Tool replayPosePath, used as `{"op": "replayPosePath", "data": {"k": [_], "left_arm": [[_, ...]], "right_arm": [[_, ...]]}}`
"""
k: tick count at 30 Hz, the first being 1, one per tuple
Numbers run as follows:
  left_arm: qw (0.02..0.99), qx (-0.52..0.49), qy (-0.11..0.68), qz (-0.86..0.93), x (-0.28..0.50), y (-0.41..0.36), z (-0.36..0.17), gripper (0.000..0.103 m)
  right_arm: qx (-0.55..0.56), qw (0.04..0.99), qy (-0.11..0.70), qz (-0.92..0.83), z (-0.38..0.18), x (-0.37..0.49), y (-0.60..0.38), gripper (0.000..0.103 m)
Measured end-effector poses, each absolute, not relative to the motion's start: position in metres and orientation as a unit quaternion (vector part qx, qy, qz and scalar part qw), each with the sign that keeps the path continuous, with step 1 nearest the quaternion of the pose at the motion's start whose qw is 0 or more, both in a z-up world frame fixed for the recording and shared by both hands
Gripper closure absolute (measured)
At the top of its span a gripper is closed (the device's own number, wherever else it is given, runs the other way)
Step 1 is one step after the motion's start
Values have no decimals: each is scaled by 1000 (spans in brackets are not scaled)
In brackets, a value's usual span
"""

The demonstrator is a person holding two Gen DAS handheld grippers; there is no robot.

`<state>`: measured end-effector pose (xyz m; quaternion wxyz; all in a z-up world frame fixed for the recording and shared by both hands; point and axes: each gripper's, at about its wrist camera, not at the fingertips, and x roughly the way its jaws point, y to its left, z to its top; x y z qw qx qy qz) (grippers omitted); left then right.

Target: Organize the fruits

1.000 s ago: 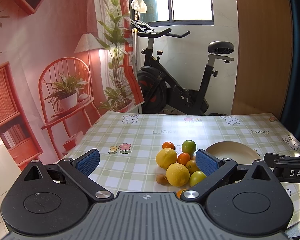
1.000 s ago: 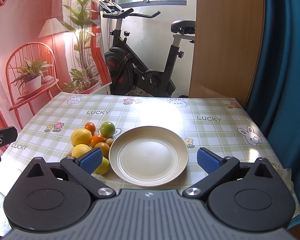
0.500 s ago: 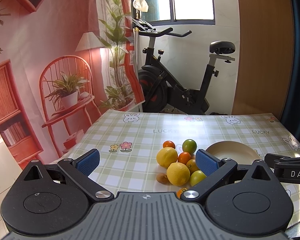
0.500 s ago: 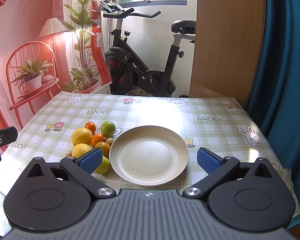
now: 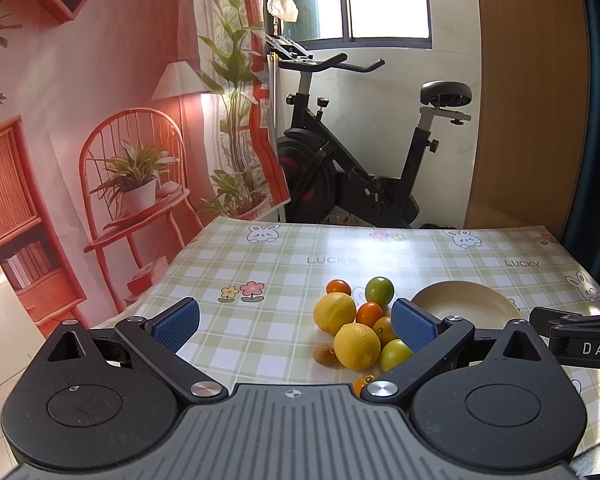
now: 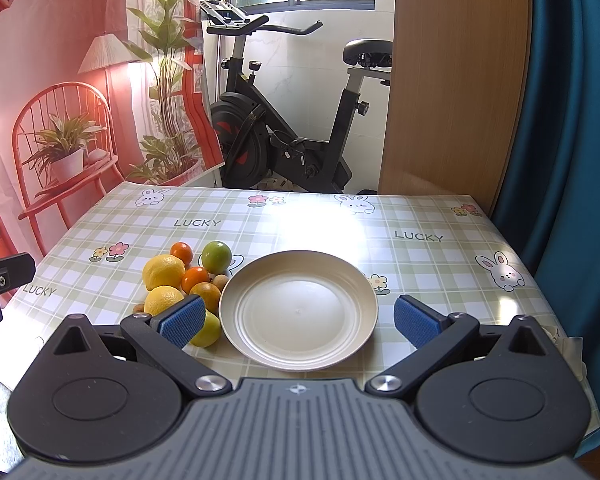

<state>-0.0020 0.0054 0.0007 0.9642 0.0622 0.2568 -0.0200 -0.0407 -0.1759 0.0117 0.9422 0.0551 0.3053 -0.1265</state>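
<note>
Nothing sorted yet: plate [image 6: 299,312] bare, the fruits [image 6: 188,280] all heaped on the bench [image 6: 420,264] touching the plate's left rim. Left gripper [image 5: 296,322] and right gripper [image 6: 298,320] hover, fingers apart, holding nothing; every piece is left to move.

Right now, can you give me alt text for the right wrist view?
An empty cream plate sits centered between the open right tongs on a checked tablecloth. A cluster of lemons, oranges and green fruit lies just left of it.
</note>
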Motion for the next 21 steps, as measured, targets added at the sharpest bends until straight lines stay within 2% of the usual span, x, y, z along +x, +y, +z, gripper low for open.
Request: {"op": "replayPosePath", "data": {"k": [21], "left_arm": [[964,61,258,-20,-2,7,-1,0]], "right_arm": [[55,942,306,-126,11,-40,-175,1]]}}
